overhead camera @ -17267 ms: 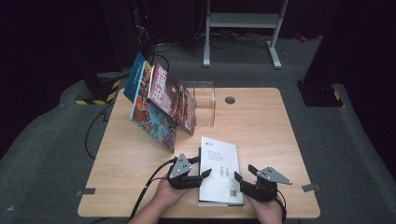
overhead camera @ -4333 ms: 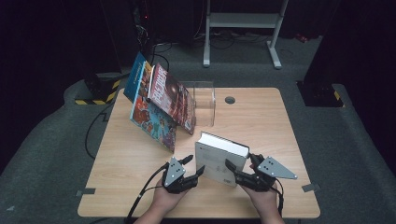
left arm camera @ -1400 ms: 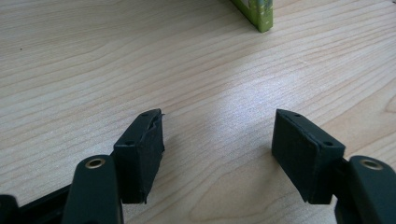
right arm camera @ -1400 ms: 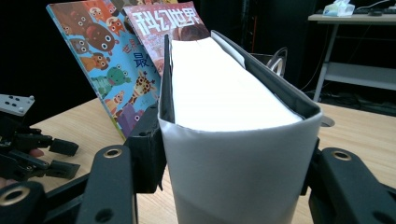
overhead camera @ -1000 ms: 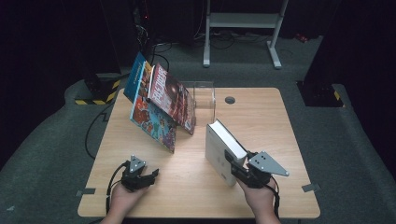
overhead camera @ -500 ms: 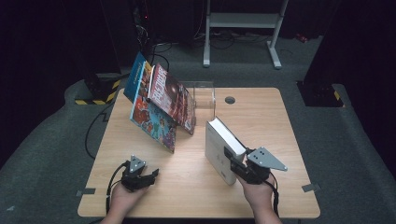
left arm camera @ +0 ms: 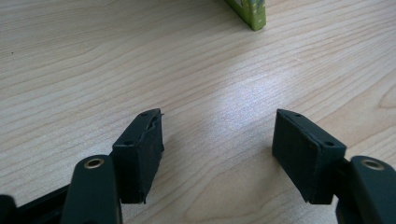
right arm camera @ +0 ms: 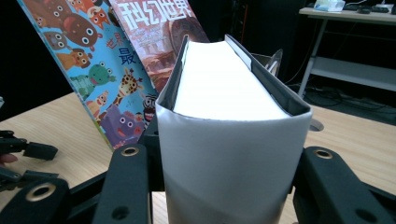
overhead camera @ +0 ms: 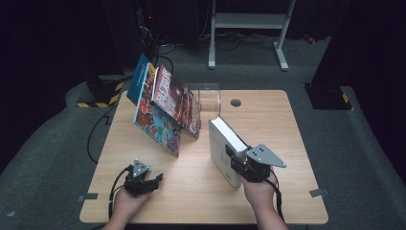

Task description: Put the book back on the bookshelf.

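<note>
Red magazine point(right arm camera: 154, 42), leaning upright near worktop's far-left part: large white Chinese title "科幻世界" across cover top, clear in right gripper view; same title blurred on red magazine point(overhead camera: 174, 98) in high view.

Cartoon-animal book point(right arm camera: 88, 65), left of it: pale Chinese characters on cover, "世界" and "最" legible, rest cut off by magazine.

White book point(right arm camera: 233, 140): spine and page edge blank, nothing legible.

Worktop point(left arm camera: 70, 60): no markings.

wooden table point(overhead camera: 268, 120), two leaning picture books point(overhead camera: 158, 120) point(overhead camera: 176, 99), clear stand point(overhead camera: 208, 96), metal rack point(overhead camera: 249, 21) behind
</note>
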`<state>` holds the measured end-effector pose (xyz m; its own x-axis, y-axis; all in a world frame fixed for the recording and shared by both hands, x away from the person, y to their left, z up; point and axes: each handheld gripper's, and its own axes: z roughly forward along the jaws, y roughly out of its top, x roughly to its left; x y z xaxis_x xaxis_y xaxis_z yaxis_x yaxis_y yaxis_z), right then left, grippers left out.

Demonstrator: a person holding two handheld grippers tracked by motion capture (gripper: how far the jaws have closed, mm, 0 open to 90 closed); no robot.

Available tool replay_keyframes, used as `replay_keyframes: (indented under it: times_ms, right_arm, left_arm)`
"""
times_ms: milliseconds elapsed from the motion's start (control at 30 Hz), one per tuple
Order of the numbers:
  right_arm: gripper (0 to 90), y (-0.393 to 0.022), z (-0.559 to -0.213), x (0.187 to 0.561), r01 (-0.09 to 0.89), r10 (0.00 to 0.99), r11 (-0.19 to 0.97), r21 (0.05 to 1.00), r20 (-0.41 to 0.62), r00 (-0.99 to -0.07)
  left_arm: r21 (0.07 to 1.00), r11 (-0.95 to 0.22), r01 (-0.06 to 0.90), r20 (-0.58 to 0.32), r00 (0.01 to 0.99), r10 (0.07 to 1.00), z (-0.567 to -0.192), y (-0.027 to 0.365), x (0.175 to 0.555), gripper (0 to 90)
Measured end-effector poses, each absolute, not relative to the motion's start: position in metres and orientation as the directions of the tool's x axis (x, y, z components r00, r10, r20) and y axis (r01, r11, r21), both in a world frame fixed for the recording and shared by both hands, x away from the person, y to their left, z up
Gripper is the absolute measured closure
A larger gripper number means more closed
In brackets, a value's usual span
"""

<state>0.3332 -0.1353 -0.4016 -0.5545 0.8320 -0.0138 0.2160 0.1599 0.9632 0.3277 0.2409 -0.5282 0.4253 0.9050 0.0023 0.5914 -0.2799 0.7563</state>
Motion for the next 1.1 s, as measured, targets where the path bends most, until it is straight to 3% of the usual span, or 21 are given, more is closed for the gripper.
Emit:
replay_keyframes:
  times_ms: [1100]
  right_arm:
    - [54.2,-0.11,-0.371,0.367,0.185,0.864,0.119,0.975,-0.01,-0.503]
  left_arm:
    - [0.757,-0.283,0.589,-0.004,0.437,0.9,-0.528,0.242,0.329,33.2]
